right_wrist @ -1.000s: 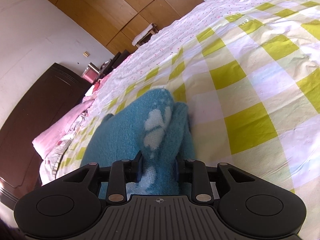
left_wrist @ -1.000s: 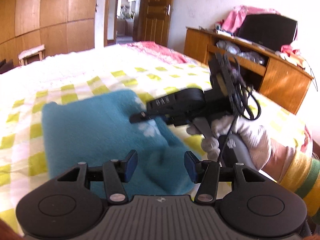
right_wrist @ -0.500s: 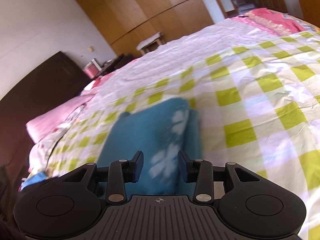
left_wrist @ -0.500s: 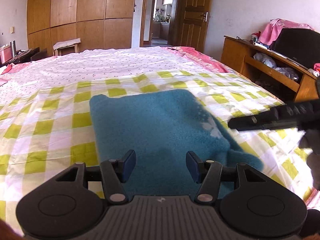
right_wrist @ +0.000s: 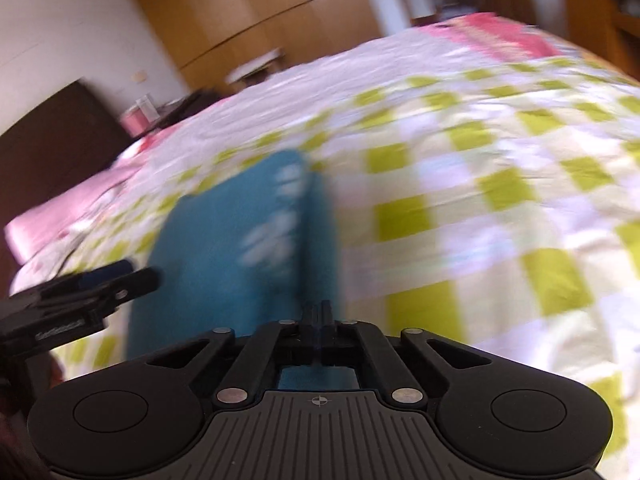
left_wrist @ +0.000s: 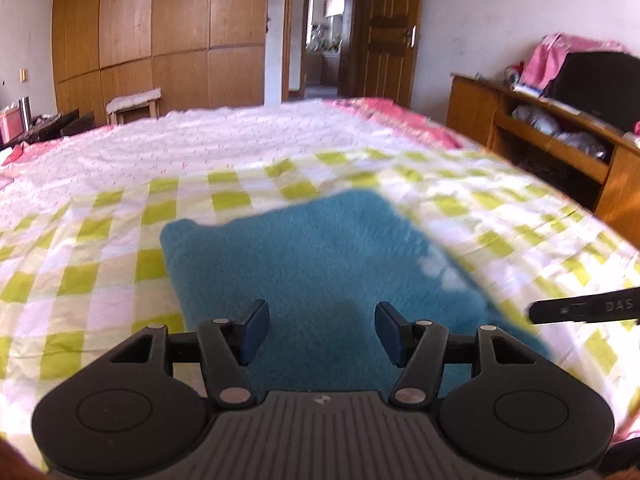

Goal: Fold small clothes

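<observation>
A teal fleece garment (left_wrist: 320,264) with white marks lies folded flat on the checked bedsheet (left_wrist: 100,248); the right wrist view shows it too (right_wrist: 224,240), blurred. My left gripper (left_wrist: 318,330) is open and empty, held just above the garment's near edge. My right gripper (right_wrist: 320,316) is shut with nothing between its fingers, raised above the garment's near right part. A finger of the right gripper (left_wrist: 584,310) shows at the right edge of the left wrist view. The left gripper (right_wrist: 80,292) shows at the left of the right wrist view.
The bed runs back to a white and pink cover (left_wrist: 240,136). A wooden desk (left_wrist: 560,140) with a black bag stands at the right. Wardrobes (left_wrist: 160,32) and an open door (left_wrist: 324,60) are at the back. A dark headboard (right_wrist: 52,140) is at the left.
The right gripper let go of the teal garment, pulled back and up, then shut empty. The left gripper stayed open and drew back a little over the garment.
</observation>
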{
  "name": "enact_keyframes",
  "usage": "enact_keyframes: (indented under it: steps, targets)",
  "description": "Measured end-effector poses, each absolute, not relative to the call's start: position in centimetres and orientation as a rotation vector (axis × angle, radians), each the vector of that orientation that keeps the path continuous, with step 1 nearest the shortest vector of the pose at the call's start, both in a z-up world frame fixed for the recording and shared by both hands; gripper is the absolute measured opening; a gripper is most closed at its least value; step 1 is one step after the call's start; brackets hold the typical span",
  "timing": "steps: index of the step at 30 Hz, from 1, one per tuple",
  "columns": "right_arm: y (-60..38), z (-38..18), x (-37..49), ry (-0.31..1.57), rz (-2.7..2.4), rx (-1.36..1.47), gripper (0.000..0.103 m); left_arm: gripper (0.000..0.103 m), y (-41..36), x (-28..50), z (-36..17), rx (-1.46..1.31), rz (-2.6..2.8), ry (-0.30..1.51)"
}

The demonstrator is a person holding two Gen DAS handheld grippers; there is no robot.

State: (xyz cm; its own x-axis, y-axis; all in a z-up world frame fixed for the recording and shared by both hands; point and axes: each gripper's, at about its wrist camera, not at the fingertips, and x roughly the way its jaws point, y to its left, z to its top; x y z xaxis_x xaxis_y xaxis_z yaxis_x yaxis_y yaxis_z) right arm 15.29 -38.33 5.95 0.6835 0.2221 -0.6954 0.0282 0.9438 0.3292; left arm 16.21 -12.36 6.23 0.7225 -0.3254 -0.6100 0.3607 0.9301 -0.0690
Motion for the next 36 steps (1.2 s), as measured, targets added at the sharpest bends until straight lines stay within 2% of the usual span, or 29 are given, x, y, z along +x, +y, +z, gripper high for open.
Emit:
enact_keyframes:
  steps: [3, 4, 6, 8, 10, 12, 14, 16, 17, 18, 20, 24, 29, 36]
  targets:
    - [-39.7, 4.1, 15.4, 0.873, 0.052, 0.378, 0.0, 0.066, -13.1, 16.1, 5.2, 0.108, -0.368, 0.647]
    - [-39.7, 4.5, 15.0, 0.847, 0.067, 0.385, 0.001, 0.068, -13.4, 15.9, 5.3, 0.123, -0.373, 0.642]
    - [-39.6, 6.0, 14.7, 0.791, 0.103, 0.419, 0.009, 0.07, -13.5, 15.8, 5.2, 0.127, -0.379, 0.64]
    - [-38.9, 7.5, 15.3, 0.741, 0.139, 0.404, 0.01, 0.07, -13.2, 15.9, 5.2, 0.111, -0.384, 0.639]
    - [-37.9, 8.1, 16.4, 0.739, 0.204, 0.411, 0.019, 0.07, -12.9, 15.9, 5.4, 0.09, -0.384, 0.642]
    - [-36.2, 8.0, 18.3, 0.759, 0.256, 0.393, 0.041, 0.07, -12.7, 15.8, 5.6, 0.075, -0.386, 0.645]
    - [-34.2, 7.3, 20.2, 0.785, 0.273, 0.334, 0.05, 0.07, -12.4, 15.8, 5.9, 0.064, -0.389, 0.647]
    - [-32.6, 6.6, 21.7, 0.805, 0.298, 0.298, 0.049, 0.07, -12.0, 15.7, 6.2, 0.053, -0.388, 0.647]
    - [-32.1, 6.4, 22.4, 0.823, 0.312, 0.294, 0.036, 0.07, -11.8, 15.6, 6.4, 0.048, -0.383, 0.646]
    - [-31.7, 6.4, 23.2, 0.851, 0.326, 0.296, 0.029, 0.07, -11.5, 15.6, 6.6, 0.043, -0.375, 0.644]
    - [-30.8, 7.4, 23.6, 0.846, 0.348, 0.241, 0.025, 0.07, -10.6, 15.6, 6.9, 0.022, -0.359, 0.637]
    - [-30.9, 9.6, 22.8, 0.767, 0.345, 0.198, 0.021, 0.071, -9.1, 15.7, 6.8, -0.022, -0.323, 0.643]
    - [-32.7, 5.2, 23.4, 0.812, 0.254, 0.253, 0.02, 0.075, -7.3, 15.9, 5.1, -0.119, -0.32, 0.731]
    - [-33.5, 6.6, 21.5, 0.782, 0.222, 0.275, 0.02, 0.077, -7.7, 16.0, 5.3, -0.12, -0.342, 0.731]
